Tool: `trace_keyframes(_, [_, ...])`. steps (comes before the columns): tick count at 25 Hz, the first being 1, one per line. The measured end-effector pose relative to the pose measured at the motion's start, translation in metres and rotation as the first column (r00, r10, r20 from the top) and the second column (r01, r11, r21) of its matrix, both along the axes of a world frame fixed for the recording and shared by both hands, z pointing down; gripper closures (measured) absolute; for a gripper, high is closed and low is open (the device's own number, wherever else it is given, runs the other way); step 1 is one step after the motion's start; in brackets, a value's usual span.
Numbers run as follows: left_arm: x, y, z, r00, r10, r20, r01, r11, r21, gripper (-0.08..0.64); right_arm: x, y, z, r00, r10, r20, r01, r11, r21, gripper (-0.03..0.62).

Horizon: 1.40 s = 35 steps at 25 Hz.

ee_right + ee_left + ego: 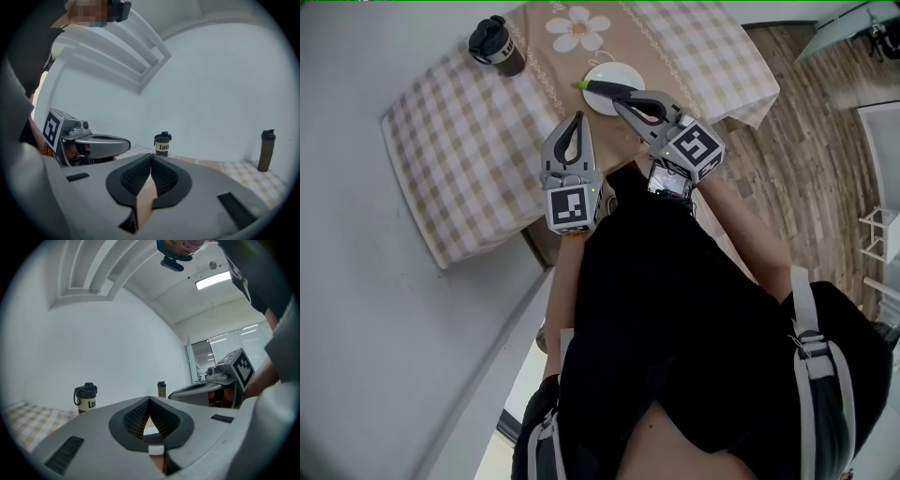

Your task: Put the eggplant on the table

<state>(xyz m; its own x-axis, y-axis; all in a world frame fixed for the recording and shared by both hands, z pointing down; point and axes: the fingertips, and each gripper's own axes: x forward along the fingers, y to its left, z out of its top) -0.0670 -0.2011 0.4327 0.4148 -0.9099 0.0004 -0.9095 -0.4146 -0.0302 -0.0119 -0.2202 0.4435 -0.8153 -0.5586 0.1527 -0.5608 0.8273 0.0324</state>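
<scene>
The eggplant (pixel 606 89), dark with a green stem, lies on a white plate (pixel 617 71) on the checked tablecloth (pixel 469 141). My right gripper (pixel 620 102) is shut, its tips just over the near rim of the plate beside the eggplant. In the right gripper view the pads (pixel 151 159) meet with nothing seen between them, and the eggplant is hidden there. My left gripper (pixel 577 118) hovers over the table's near edge, left of the plate, also shut and empty; its pads (pixel 149 401) meet at the tip.
A dark lidded tumbler (pixel 497 45) stands at the far left of the table, seen too in both gripper views (pixel 86 398) (pixel 162 142). A slim dark bottle (pixel 266 150) stands at the right. A white wall runs along the left, wooden floor to the right.
</scene>
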Motion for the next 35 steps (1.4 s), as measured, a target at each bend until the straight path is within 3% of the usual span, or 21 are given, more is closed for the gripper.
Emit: trace_keyframes(35, [0.005,-0.016,0.015,0.999,0.016,0.045,-0.015,1.000,-0.022,0.551,0.010,-0.025,0.028,1.000,0.009,-0.029,-0.011,0.998,-0.059,0.595])
